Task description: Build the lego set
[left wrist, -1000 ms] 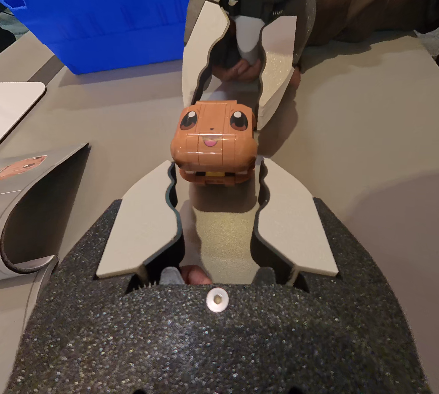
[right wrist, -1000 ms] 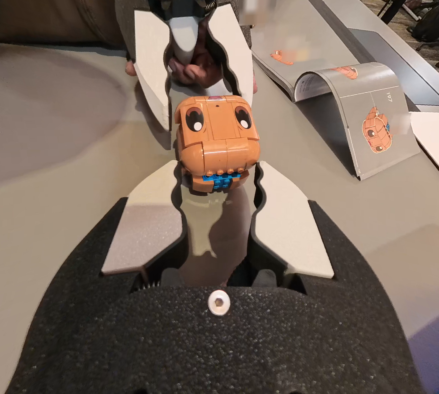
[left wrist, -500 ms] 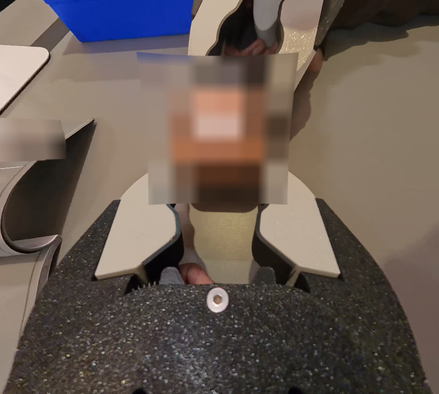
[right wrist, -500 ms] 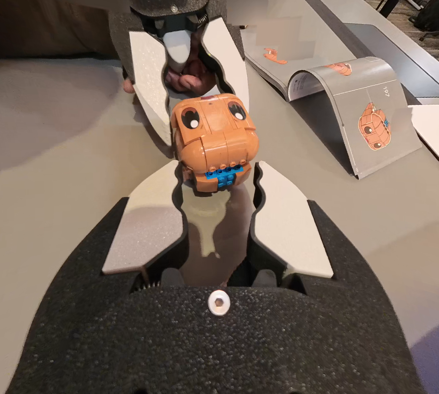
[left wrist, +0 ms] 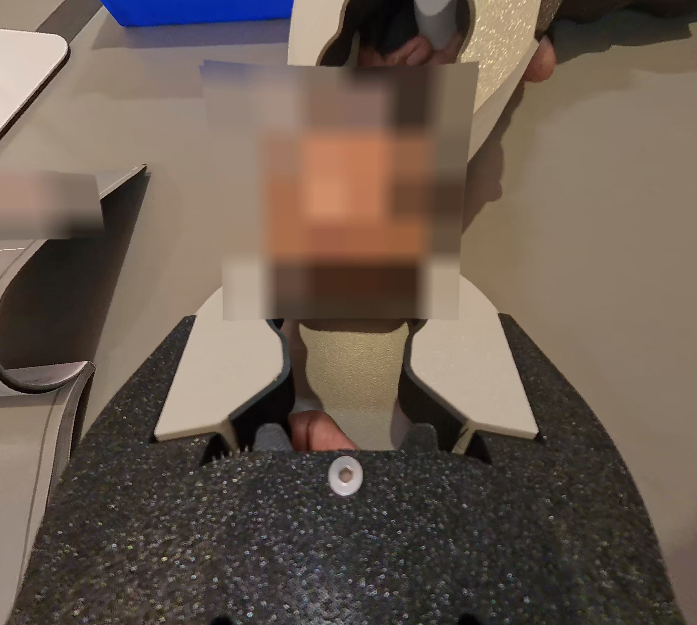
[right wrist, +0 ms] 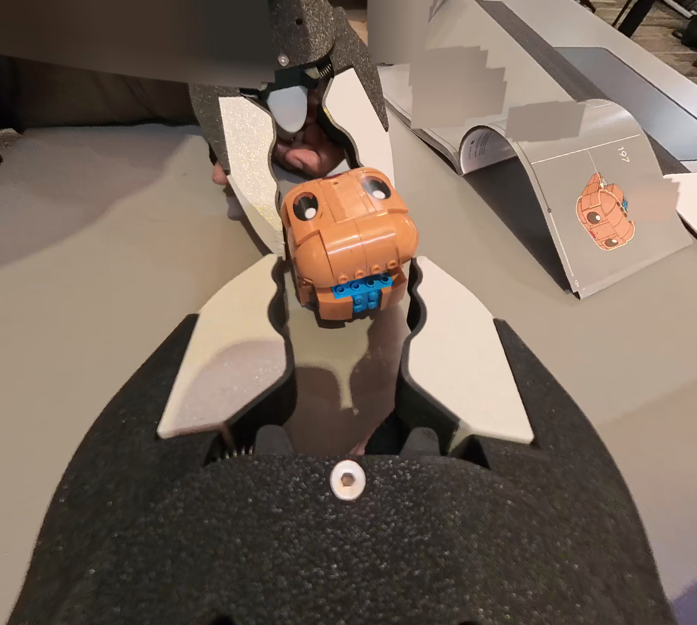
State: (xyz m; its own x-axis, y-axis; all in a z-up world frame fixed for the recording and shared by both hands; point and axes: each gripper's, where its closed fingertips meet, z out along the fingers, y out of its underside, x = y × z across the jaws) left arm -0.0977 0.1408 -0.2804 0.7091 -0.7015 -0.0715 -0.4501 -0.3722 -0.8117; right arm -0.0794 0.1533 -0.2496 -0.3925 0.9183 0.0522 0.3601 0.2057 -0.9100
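Right tool [right wrist: 345,269]: gripping orange-brown brick-built head with blue studs [right wrist: 349,233].
Left tool [right wrist: 332,214]: clamps same head, far side.
Grey worktop [right wrist: 113,267]: open booklet [right wrist: 588,199].

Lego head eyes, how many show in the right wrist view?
2: one eye at the upper left of the lego head, the other eye at its upper right. None seem hidden.
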